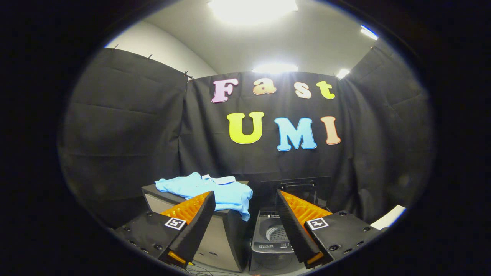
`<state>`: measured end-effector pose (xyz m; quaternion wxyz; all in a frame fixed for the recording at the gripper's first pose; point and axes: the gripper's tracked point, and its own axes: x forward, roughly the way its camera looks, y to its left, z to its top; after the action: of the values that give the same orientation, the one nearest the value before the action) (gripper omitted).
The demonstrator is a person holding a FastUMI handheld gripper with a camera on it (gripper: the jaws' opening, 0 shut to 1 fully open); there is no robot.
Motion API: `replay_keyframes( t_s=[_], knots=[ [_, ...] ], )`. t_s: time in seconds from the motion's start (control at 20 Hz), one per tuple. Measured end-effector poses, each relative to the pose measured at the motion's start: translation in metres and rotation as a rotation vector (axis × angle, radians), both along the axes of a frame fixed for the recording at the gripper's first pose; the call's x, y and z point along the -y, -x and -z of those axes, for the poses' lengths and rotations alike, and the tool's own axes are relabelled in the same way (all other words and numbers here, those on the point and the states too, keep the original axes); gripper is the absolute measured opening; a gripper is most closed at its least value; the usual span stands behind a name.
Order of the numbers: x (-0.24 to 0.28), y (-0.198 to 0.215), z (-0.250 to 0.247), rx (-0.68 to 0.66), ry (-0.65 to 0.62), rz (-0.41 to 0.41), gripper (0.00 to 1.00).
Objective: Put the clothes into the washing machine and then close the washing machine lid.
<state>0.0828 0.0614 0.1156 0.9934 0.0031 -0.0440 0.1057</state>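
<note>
Two fingers: your gripper [245, 203] shows both fingers [195, 226] at the bottom of the gripper view, spread wide apart and holding nothing.
Finger markers: each finger base carries a small square marker [175, 223] with a black-and-white pattern.
Shirt: a light blue shirt [215, 191] with a white collar lies spread on top of a box, beyond your left finger and partly hidden by its tip. One edge of the shirt hangs over the box's right side, toward the washer.
Box: a dark-topped box [224, 239] with pale sides stands just left of the washer, so close that you cannot tell whether the two touch.
Washer: a small grey top-loading washer [268, 245] sits low between your fingers, nearer the right one. You look down into its drum [277, 233], whose bottom is perforated.
Lid: the dark lid [297, 188] stands raised behind the opening, against the wall, so the drum is uncovered.
Wall: black cloth [122, 126] hangs behind and to both sides of the box and washer.
Ceiling: bright lamps [253, 9] glare overhead, above the cloth.
Right edge: a pale flat surface [389, 217] shows beyond your right finger; you cannot tell what it is.
</note>
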Motion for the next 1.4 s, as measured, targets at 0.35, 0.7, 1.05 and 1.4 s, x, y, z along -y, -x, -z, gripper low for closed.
replay_keyframes(
  t_s=[0.35, 0.7, 1.05, 1.4],
  knots=[
    [-0.043, -0.045, -0.017, -0.04, 0.004, -0.098, 0.98],
    [-0.089, -0.09, -0.023, -0.106, 0.002, -0.185, 0.98],
    [-0.12, -0.135, -0.02, -0.172, 0.027, -0.221, 0.98],
    [-0.152, -0.178, -0.004, -0.281, 0.07, -0.258, 0.97]
  ],
)
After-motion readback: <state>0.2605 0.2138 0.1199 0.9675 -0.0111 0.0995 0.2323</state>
